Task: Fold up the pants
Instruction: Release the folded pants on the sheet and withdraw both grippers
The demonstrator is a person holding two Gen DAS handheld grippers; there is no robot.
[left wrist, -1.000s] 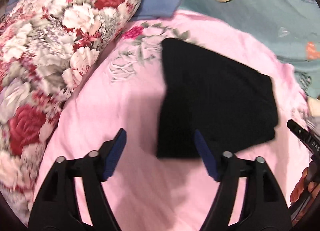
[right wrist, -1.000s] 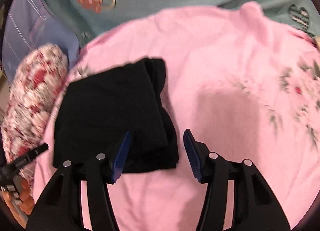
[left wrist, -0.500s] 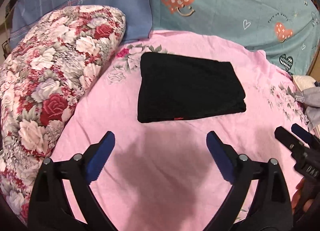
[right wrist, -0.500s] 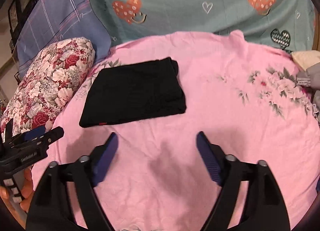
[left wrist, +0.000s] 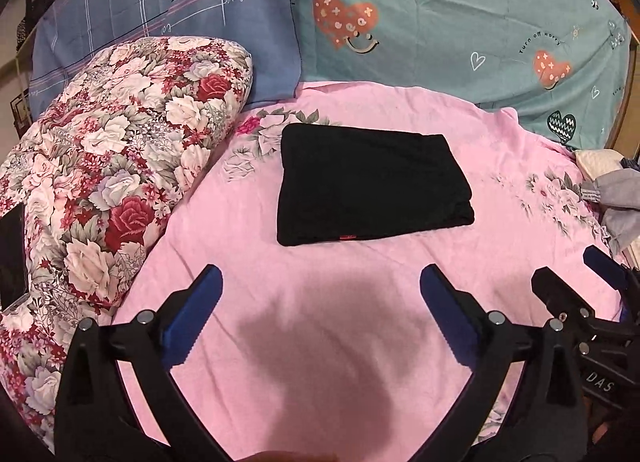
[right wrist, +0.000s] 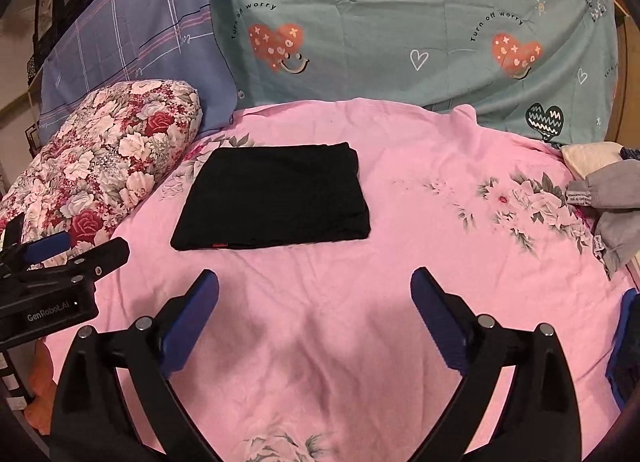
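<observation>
Left gripper: jaws spread wide, holding nothing. Right gripper: jaws spread wide, holding nothing. Pants, folded into a flat rectangle, lie on the sheet ahead of both grippers, clear of the fingertips.

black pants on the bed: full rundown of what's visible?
The black pants lie folded into a compact, roughly rectangular stack, flat on the pink floral sheet. Fabric looks soft, matte, probably knit. Layered edges show at the right end; a small red tag sits on the near edge. The floral pillow lies to their left, apart from them. Neither the left gripper nor the right gripper touches them; both are open.
</observation>
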